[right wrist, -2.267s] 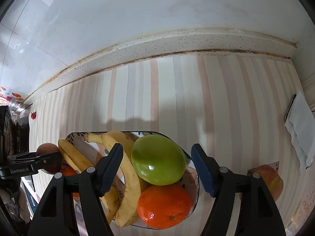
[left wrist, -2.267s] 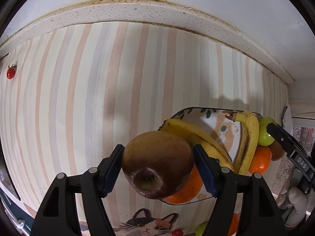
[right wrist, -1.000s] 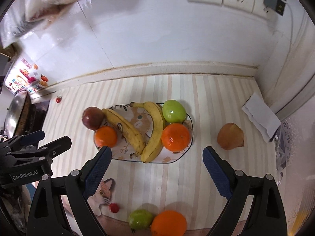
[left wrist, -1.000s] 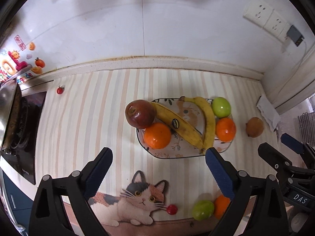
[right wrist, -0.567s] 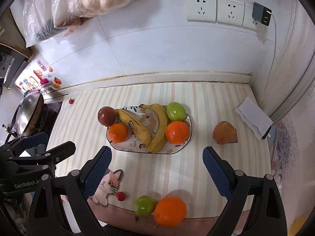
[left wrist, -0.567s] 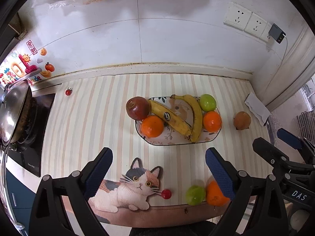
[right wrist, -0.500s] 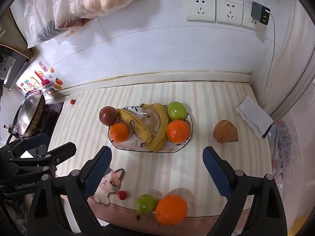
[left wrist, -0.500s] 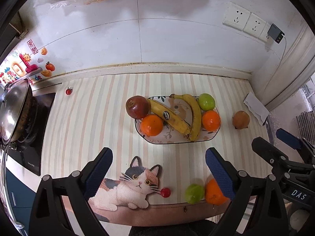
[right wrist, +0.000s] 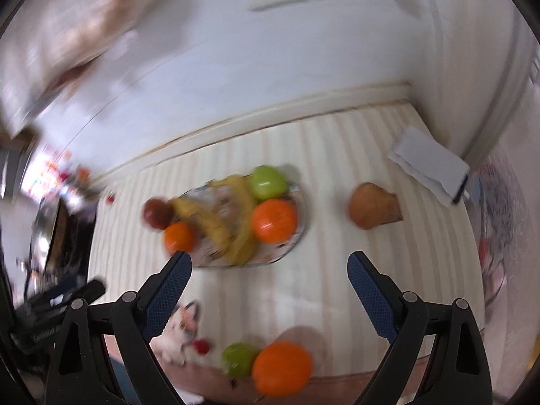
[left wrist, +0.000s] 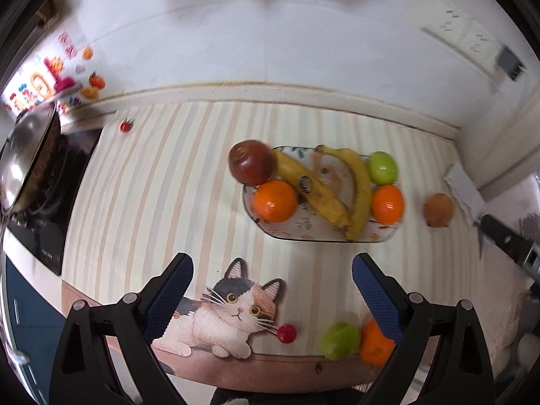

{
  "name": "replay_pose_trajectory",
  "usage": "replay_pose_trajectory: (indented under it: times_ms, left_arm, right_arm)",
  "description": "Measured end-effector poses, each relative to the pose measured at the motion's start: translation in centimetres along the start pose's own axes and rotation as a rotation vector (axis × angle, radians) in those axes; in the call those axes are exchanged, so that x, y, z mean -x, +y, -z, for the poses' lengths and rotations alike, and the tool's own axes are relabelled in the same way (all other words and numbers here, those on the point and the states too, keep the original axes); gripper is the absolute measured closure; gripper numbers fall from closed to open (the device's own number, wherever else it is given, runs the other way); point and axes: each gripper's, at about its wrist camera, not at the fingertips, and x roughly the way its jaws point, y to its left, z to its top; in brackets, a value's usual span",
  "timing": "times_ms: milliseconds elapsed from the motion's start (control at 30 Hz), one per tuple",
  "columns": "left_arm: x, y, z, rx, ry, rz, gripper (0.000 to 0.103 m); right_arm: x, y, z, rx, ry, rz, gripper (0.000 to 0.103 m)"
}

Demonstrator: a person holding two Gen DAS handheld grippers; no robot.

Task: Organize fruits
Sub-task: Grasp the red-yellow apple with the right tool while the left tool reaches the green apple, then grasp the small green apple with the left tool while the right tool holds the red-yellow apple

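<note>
A patterned plate (left wrist: 290,234) on the striped counter holds a dark red apple (left wrist: 251,162), two bananas (left wrist: 320,192), two oranges (left wrist: 275,200) and a green apple (left wrist: 382,167). A brown fruit (left wrist: 438,210) lies to its right. At the counter's front edge sit a loose green apple (right wrist: 239,358) and a loose orange (right wrist: 281,368). My left gripper (left wrist: 271,295) hangs open and empty well in front of the plate. My right gripper (right wrist: 268,290) is also open and empty, above the two loose fruits; its view is blurred.
A cat picture (left wrist: 224,312) and a small red ball (left wrist: 287,333) lie near the front edge. A stove with a metal pan (left wrist: 25,155) stands at the left. A folded white cloth (right wrist: 428,163) lies at the right by the wall; sockets (left wrist: 469,44) are above.
Both grippers have swung: the plate sits a little nearer in the left view. The right view has rolled, tilting the counter, and the loose orange and green apple now lie between its fingers.
</note>
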Motion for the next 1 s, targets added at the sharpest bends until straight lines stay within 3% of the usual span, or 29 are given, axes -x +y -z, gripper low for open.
replay_pose_trajectory:
  times_ms: [67,133,167,333,600,633,800,1000]
  left_arm:
    - [-1.7,0.2,-0.2,0.026,0.024,-0.014,0.007]
    - [-3.1,0.4,-0.3,0.044,0.046,-0.027,0.007]
    - [-3.9,0.4,-0.4,0.052,0.057,-0.031,0.007]
    - [-7.0,0.1,-0.6,0.065,0.116,-0.060,0.007]
    - [-10.0,0.6,0.0,0.087,0.204,-0.075,0.006]
    - [-10.3,0.8,0.2,0.089,0.216,-0.077,0.006]
    - [-11.0,1.6,1.5,0.090,0.258,-0.091,0.007]
    - [-10.8,3.2,4.6,0.098,0.329,-0.063,0.007]
  right_arm:
    - [-2.7,-3.0,-1.2,-0.053,0.024,0.041,0.010]
    - [-4.9,-5.2,-2.1,-0.096,0.047,0.046,0.026]
    - [-6.2,-6.2,-2.6,-0.118,0.065,0.052,0.028]
    - [-12.1,-10.0,-4.7,-0.205,0.119,0.091,0.029]
    - [-18.5,-11.8,-6.1,-0.224,0.212,0.139,0.030]
    - [-18.9,-11.8,-6.1,-0.217,0.222,0.141,0.034]
    - [-19.2,-10.9,-5.5,-0.137,0.195,0.139,0.034]
    - [-16.8,-8.3,-2.0,-0.007,0.222,0.067,0.034]
